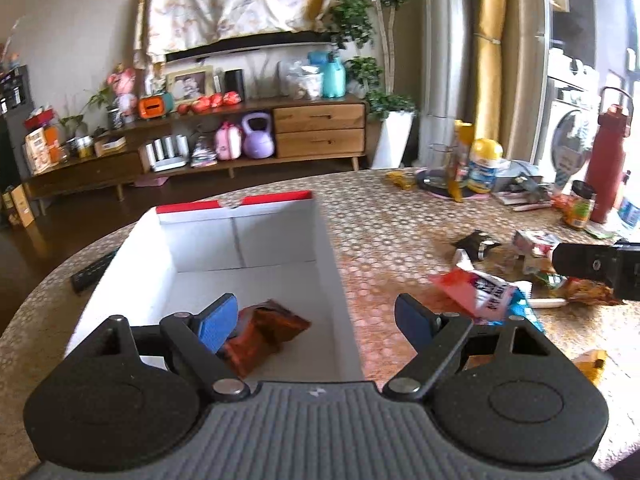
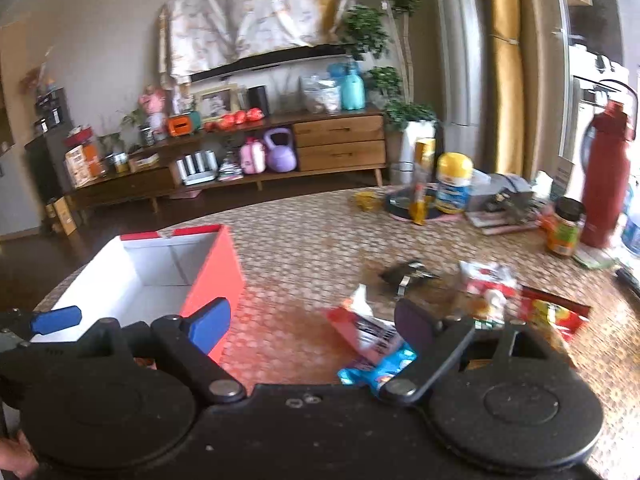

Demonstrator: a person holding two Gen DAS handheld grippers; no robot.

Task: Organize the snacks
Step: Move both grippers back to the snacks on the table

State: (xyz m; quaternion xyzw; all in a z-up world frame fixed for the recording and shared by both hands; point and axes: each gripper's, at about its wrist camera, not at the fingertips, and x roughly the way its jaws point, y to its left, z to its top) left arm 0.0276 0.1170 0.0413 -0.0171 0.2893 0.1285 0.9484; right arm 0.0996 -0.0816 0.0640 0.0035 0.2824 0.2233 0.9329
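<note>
Round table (image 1: 400, 216) holds white box (image 1: 256, 240) with brown snack bag (image 1: 264, 332) inside. Snack packs (image 2: 376, 332) lie beside. Left gripper (image 1: 316, 320) jaws wide, empty. Right gripper (image 2: 312, 320) jaws wide, empty.

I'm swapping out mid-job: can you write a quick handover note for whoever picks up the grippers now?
Left gripper: open, empty, over the near end of the red-and-white box.
Right gripper: open, empty, between the box and the snack pile.
Done: one brown snack packet lies in the box.
Left: red-and-blue packet, red-and-yellow bag, black packet and other loose wrappers are on the table.
</note>
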